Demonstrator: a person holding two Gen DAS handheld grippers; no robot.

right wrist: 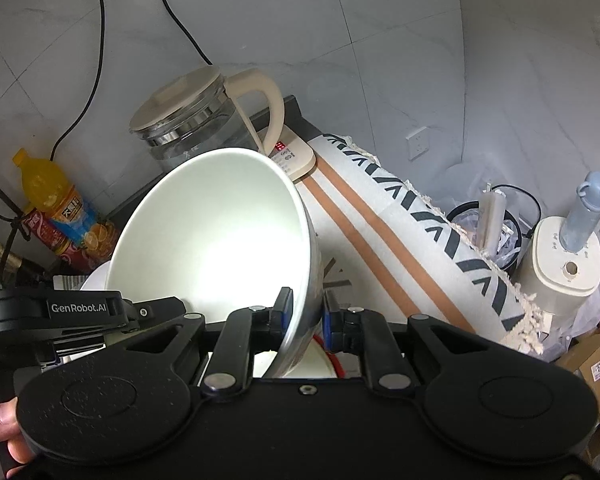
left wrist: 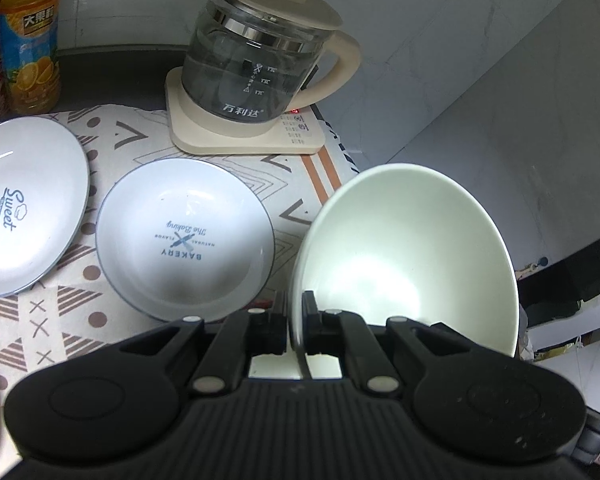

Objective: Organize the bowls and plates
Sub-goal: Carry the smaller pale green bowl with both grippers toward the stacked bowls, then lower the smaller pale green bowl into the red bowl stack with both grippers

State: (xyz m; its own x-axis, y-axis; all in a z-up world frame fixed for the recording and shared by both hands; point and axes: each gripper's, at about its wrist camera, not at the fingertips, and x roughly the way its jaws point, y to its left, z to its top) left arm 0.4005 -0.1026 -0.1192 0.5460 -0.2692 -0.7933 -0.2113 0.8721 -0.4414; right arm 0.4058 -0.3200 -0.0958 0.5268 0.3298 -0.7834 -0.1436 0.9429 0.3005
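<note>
While both claws clamp a white bowl's rim, left gripper [left wrist: 296, 312] lifts its bowl [left wrist: 404, 256] beside two plates [left wrist: 184, 236]; right gripper [right wrist: 305, 316] holds its bowl [right wrist: 212, 236] before the kettle [right wrist: 204, 116].

Left of my left gripper [left wrist: 296, 320], the Sweet plate [left wrist: 28, 208] runs off the edge. My right gripper [right wrist: 306, 320] hides the bowl's [right wrist: 220, 236] base. Kettle markings [left wrist: 260, 80] are too small to read.
</note>
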